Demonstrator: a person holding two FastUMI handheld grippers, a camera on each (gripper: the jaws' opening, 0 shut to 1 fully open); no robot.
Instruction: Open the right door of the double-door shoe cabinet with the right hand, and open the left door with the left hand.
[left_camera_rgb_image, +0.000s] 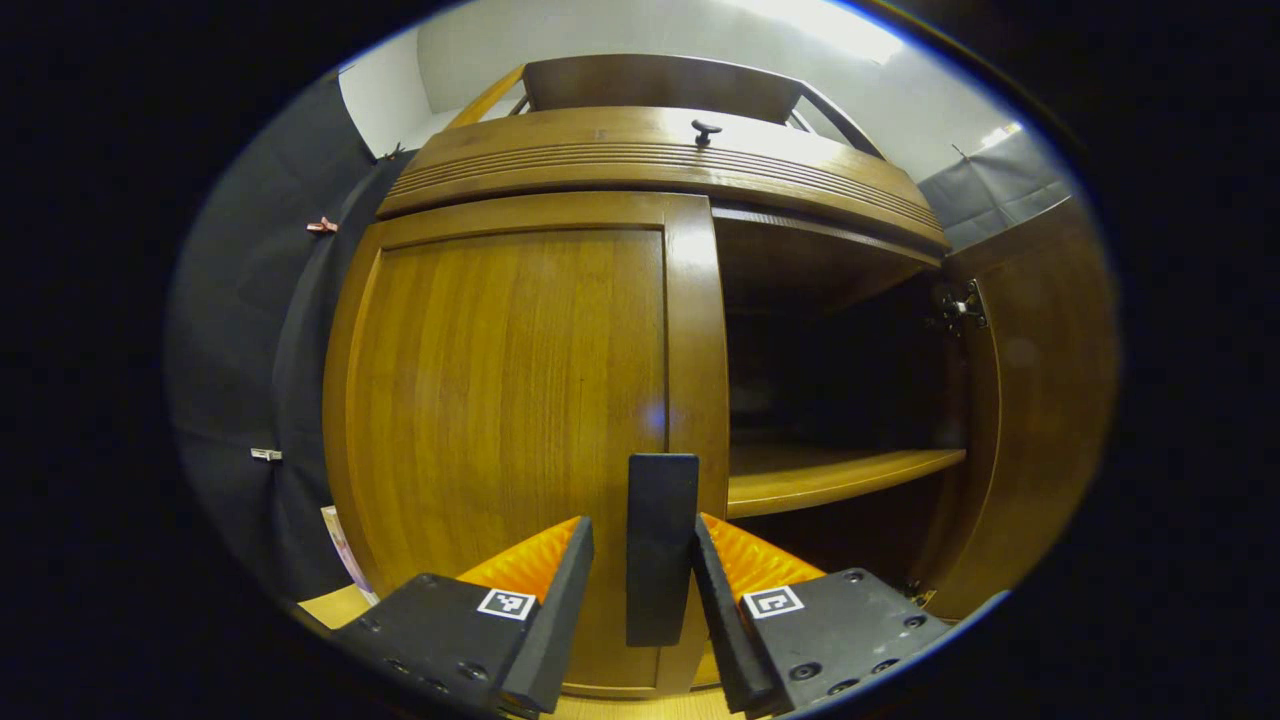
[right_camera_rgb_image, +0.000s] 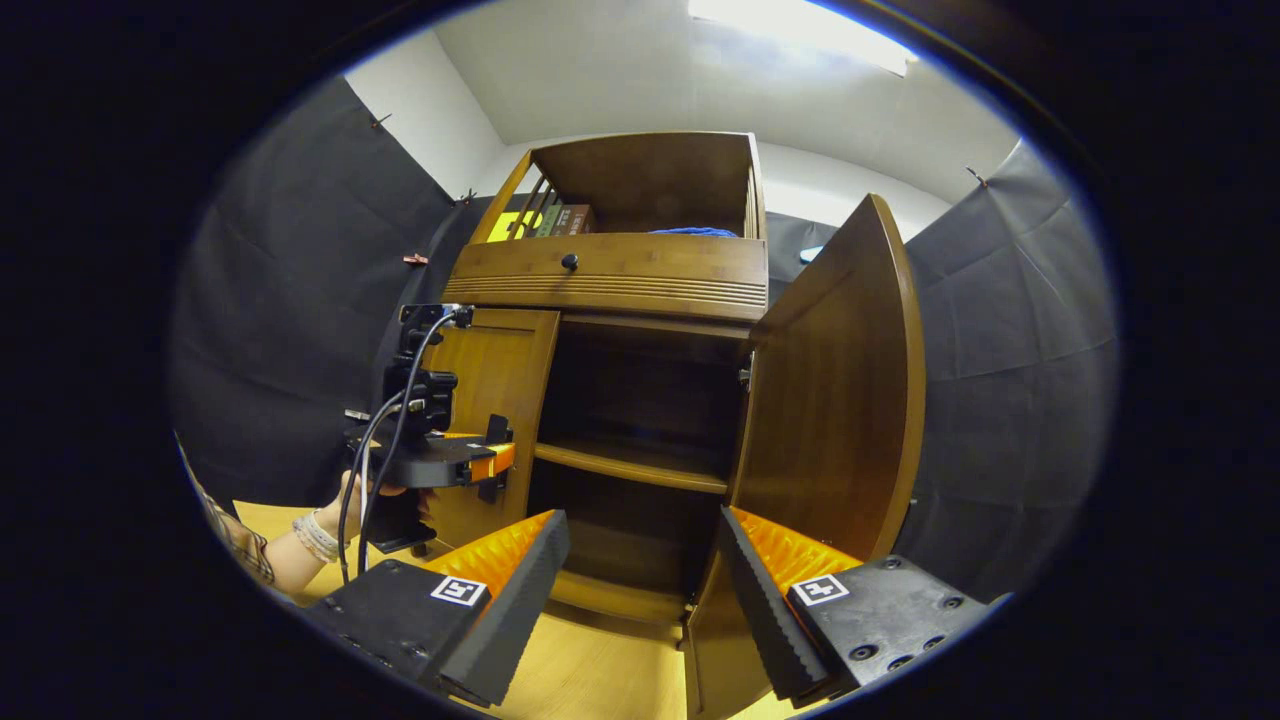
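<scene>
Right door (right_camera_rgb_image: 835, 400) is swung wide open, and the right tongs (right_camera_rgb_image: 640, 585) hang released in front of it. Left tongs (left_camera_rgb_image: 640, 580) sit spread around the handle (left_camera_rgb_image: 661, 545) of the closed left door (left_camera_rgb_image: 520, 400), not clamped.

Left gripper (left_camera_rgb_image: 640, 590) held level, jaws parted to either side of a dark upright handle (left_camera_rgb_image: 660, 545) — contact not discernible. Right gripper (right_camera_rgb_image: 640, 590) jaws wide apart, holding nothing. In right gripper view, left gripper (right_camera_rgb_image: 495, 462) gripped from below by a hand (right_camera_rgb_image: 365, 495) — wrist banded.
</scene>
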